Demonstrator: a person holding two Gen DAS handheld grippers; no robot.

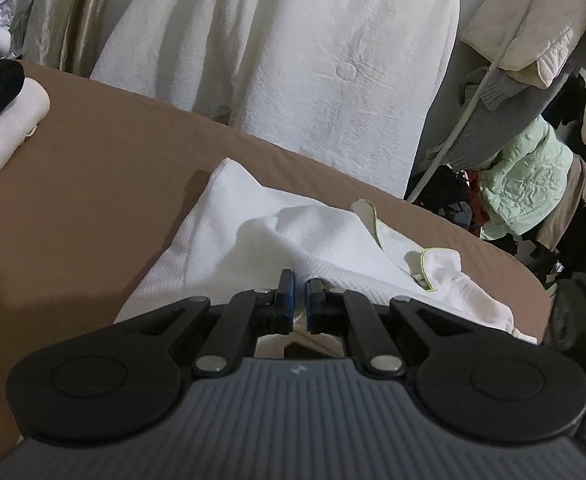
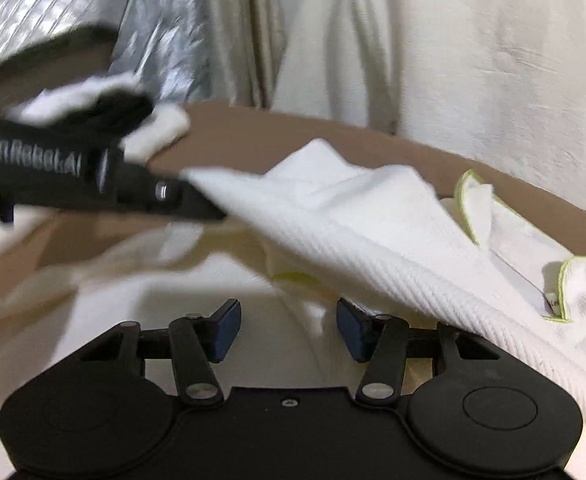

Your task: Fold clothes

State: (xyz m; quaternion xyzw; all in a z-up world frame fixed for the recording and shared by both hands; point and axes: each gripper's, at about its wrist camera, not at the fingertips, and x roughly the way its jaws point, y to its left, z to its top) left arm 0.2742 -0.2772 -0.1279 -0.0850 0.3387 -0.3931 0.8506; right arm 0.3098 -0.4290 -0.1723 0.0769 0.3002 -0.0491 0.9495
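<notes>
A flat brown worktop [image 1: 93,208] is standing in front of pale hanging curtains [image 1: 285,60], and a white bumpy-knit shirt with a thin yellow-green edge [image 1: 253,240] is lying on it. The left gripper [image 1: 300,298] is pinching the shirt with its fingers closed and lifting a fold. The right gripper [image 2: 289,330] is holding its fingers apart over the cloth, gripping nothing.
</notes>
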